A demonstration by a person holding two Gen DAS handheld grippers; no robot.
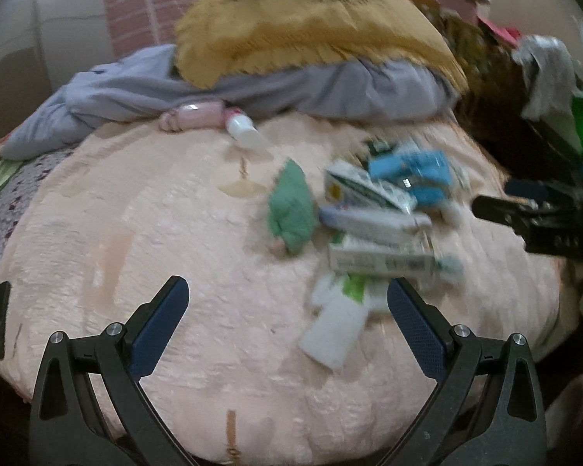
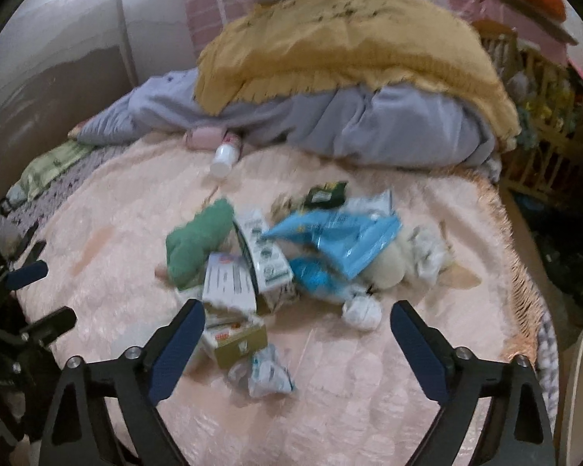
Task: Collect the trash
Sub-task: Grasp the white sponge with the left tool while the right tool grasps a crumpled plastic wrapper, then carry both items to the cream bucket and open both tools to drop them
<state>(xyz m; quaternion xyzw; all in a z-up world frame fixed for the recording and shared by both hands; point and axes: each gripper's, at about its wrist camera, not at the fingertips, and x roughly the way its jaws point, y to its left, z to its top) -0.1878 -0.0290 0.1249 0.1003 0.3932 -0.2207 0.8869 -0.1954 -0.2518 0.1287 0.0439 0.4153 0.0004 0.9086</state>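
Here, heap of crumpled wrappers and small cardboard cartons (image 2: 260, 272) on pale pink plush bed cover (image 2: 369, 407), green knitted cloth (image 2: 196, 248) beside it, left claw (image 1: 287, 303) wide open, empty, right claw (image 2: 297, 324) wide open, empty, over heap's near edge.

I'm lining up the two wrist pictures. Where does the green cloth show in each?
Left wrist: green cloth lies just right of centre, left of the pile of boxes.
Right wrist: green cloth lies left of centre, at the left edge of the same pile.
Shared landmark: the white bottle lying beyond it, near the grey bedding.
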